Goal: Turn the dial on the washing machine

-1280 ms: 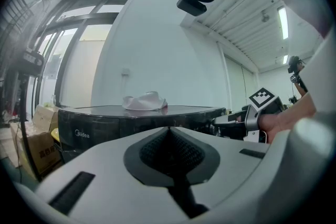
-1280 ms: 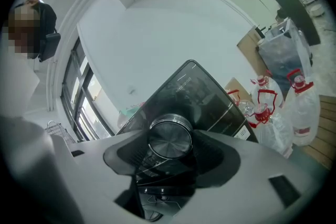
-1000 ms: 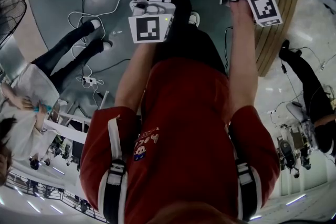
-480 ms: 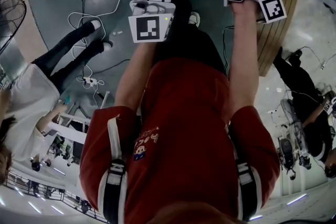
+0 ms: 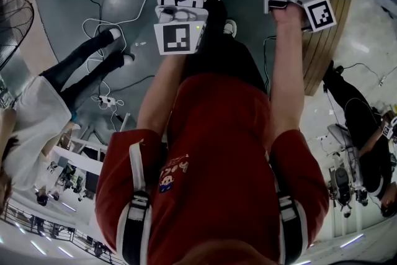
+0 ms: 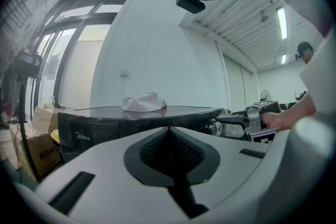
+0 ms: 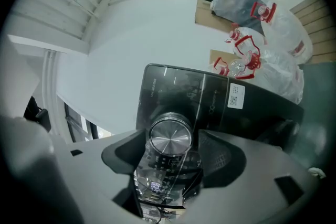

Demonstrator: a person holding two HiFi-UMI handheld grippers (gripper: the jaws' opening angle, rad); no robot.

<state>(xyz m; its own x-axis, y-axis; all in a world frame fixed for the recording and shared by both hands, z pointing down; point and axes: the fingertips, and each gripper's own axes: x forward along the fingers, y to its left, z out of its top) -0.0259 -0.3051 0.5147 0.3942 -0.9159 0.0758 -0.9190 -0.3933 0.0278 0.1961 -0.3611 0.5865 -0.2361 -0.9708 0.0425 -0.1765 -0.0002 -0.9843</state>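
The right hand-held gripper (image 7: pixel 172 150) pointed level at the front of the washing machine (image 7: pixel 173 86). Its jaws had just been opening wide, and the dial (image 7: pixel 169 136) sat between them with the pads released, standing just off its rim. The dial was a round, brushed-metal knob on the dark glossy control panel. It looked rigid and smooth, probably slippery, so a firm pinch on opposite sides of its side wall seemed the right hold, with the turn coming from a roll of the wrist. The left hand-held gripper (image 6: pixel 169 134) was clenched on nothing, off to one side. A crumpled cloth (image 6: pixel 143 103) lay on the machine's top.
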